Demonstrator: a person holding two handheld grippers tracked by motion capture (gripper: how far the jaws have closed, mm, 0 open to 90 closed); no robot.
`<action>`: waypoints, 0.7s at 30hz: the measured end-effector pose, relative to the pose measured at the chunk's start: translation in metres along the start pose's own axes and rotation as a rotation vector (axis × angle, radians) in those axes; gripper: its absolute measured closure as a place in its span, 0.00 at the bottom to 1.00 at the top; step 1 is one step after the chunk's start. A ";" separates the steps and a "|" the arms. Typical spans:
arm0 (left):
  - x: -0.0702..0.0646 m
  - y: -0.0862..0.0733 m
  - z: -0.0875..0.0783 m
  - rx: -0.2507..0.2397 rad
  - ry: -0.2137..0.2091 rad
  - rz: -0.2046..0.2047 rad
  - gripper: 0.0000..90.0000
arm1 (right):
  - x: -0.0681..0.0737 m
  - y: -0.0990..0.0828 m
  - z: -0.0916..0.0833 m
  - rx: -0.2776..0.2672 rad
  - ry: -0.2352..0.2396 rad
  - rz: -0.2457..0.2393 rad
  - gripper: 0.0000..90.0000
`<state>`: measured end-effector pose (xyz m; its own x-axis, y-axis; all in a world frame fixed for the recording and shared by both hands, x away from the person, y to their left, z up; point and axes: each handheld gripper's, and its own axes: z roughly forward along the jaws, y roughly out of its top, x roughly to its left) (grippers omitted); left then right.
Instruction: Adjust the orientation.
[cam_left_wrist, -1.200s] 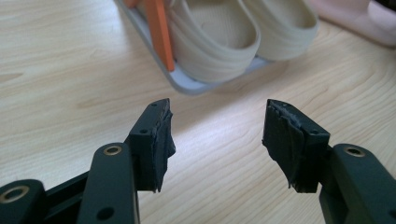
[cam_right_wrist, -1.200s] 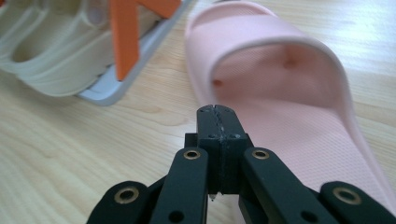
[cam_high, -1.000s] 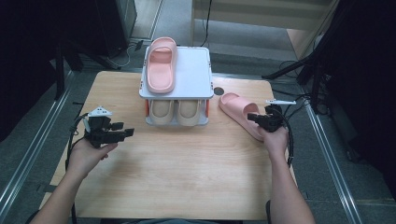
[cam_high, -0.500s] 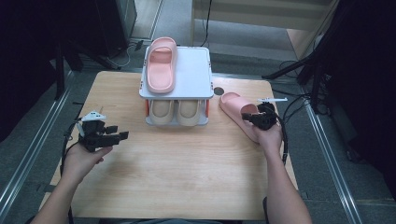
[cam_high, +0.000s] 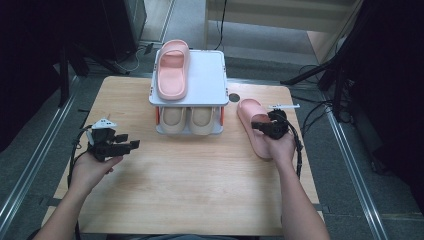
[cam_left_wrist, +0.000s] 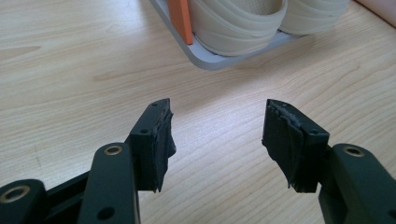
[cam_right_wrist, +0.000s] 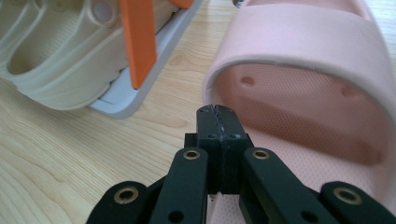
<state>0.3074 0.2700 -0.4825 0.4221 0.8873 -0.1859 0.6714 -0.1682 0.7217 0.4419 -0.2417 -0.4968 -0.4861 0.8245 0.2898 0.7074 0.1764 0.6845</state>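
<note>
A pink slipper (cam_high: 248, 114) lies on the wooden table to the right of a small grey shoe rack (cam_high: 210, 75). My right gripper (cam_high: 257, 127) is shut with nothing between its jaws. In the right gripper view its tips (cam_right_wrist: 218, 114) sit low over the footbed, right at the mouth of the slipper's strap (cam_right_wrist: 308, 51). A matching pink slipper (cam_high: 172, 75) rests on the rack's top shelf. Two beige slippers (cam_high: 187, 119) fill the lower shelf. My left gripper (cam_high: 133, 145) hovers open and empty over the table's left part, its jaws (cam_left_wrist: 217, 121) pointing toward the rack.
Orange posts (cam_right_wrist: 138, 42) hold up the rack's top shelf, and its grey base tray (cam_left_wrist: 210, 60) edges the beige slippers (cam_left_wrist: 238, 23). A black hole (cam_high: 233, 97) marks the tabletop beside the rack. Cables trail from both grippers. Bare wood spreads in front of the rack.
My right hand has slid left along the pink slipper toward its strap, jaws staying shut. The left hand has kept its place.
</note>
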 end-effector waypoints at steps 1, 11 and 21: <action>-0.001 0.000 0.001 -0.005 -0.001 0.006 0.47 | 0.002 0.000 0.001 -0.002 0.004 -0.002 1.00; -0.005 0.001 0.004 -0.006 -0.017 0.025 0.47 | 0.015 0.006 0.011 -0.008 0.032 0.010 1.00; -0.003 0.002 0.003 -0.012 -0.025 0.018 0.47 | 0.007 0.009 -0.014 -0.063 0.014 0.027 0.99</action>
<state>0.3095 0.2652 -0.4825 0.4495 0.8731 -0.1890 0.6559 -0.1789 0.7334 0.4372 -0.2417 -0.4791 -0.4746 0.8210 0.3174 0.6870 0.1201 0.7167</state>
